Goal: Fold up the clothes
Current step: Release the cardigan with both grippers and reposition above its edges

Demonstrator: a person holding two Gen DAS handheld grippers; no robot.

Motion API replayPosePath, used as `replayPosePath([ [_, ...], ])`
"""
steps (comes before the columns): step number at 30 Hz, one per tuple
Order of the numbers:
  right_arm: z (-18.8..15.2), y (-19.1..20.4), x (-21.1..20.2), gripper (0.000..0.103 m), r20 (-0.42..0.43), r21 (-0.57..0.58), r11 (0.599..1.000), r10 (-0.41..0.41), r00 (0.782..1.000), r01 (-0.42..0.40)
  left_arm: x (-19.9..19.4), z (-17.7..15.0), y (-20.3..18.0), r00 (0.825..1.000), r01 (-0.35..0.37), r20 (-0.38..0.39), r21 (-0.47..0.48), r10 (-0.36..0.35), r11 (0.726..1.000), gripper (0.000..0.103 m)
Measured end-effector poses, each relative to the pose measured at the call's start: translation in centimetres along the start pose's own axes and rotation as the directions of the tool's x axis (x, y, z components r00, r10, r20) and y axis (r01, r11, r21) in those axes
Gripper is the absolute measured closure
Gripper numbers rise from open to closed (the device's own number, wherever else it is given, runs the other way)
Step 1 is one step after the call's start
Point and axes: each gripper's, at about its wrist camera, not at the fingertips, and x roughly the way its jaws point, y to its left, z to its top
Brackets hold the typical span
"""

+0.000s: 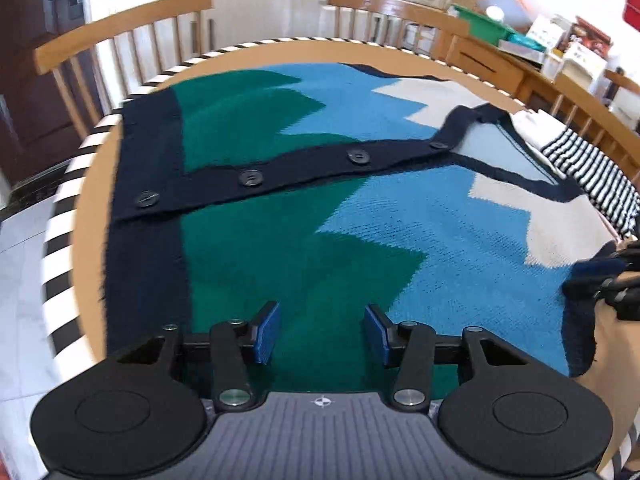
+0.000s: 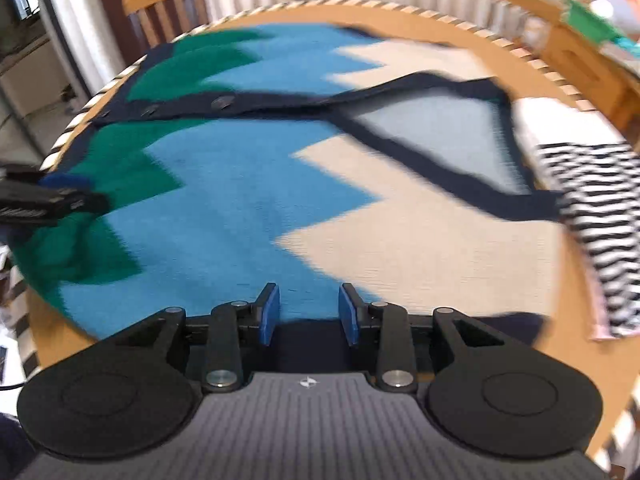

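Observation:
A knitted cardigan (image 1: 312, 184) in green, blue and cream zigzags with navy trim and dark buttons lies flat on a round wooden table (image 1: 96, 240). It also fills the right wrist view (image 2: 240, 184). My left gripper (image 1: 322, 334) is open and empty, just above the green part at the near edge. My right gripper (image 2: 308, 314) is open and empty over the cardigan's blue near edge. The right gripper shows at the right edge of the left wrist view (image 1: 618, 284), beside a navy cuff. The left gripper shows at the left of the right wrist view (image 2: 44, 200).
A black-and-white striped garment (image 1: 592, 172) lies on the table right of the cardigan, seen also in the right wrist view (image 2: 600, 216). Wooden chairs (image 1: 120, 28) ring the far side. A sideboard with boxes (image 1: 520, 40) stands at the back right.

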Motion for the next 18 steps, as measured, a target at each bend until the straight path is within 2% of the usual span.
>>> replayPosePath([
  [3, 1.2, -1.5, 0.1, 0.068, 0.041, 0.031, 0.999, -0.025, 0.999, 0.024, -0.6, 1.6, -2.3, 0.992, 0.085, 0.104, -0.075, -0.077, 0.993, 0.051],
  [6, 2.9, -2.2, 1.5, 0.068, 0.059, 0.039, 0.999, -0.001, 0.998, -0.001, 1.7, 2.2, -6.1, 0.996, 0.066, 0.067, -0.032, -0.064, 0.997, 0.051],
  [8, 3.6, -2.1, 2.3, 0.068, 0.055, 0.008, 1.0, 0.028, 0.998, -0.029, 2.8, 1.2, -7.6, 0.999, 0.053, -0.01, -0.033, -0.054, 0.998, 0.053],
  [9, 3.5, -2.0, 2.6, 0.068, 0.044, -0.009, 0.999, 0.035, 0.998, -0.035, 3.2, 0.6, -8.1, 0.998, 0.046, -0.049, -0.041, -0.048, 0.998, 0.053],
  [12, 2.2, -1.8, 3.9, 0.064, -0.036, -0.054, 0.997, 0.048, 0.998, -0.049, 2.6, -1.5, -9.2, 0.999, 0.0, -0.051, -0.022, -0.001, 1.0, 0.051],
  [16, 0.1, -1.3, 3.3, 0.061, 0.013, -0.131, 0.99, 0.048, 0.999, -0.046, 2.2, -2.9, -10.8, 0.998, -0.037, -0.053, 0.05, 0.039, 0.998, 0.039],
  [18, 0.2, -1.7, 3.4, 0.059, 0.005, -0.098, 0.993, 0.069, 0.998, -0.068, 2.4, -2.8, -11.2, 0.997, -0.039, -0.062, 0.036, 0.041, 0.999, 0.03],
])
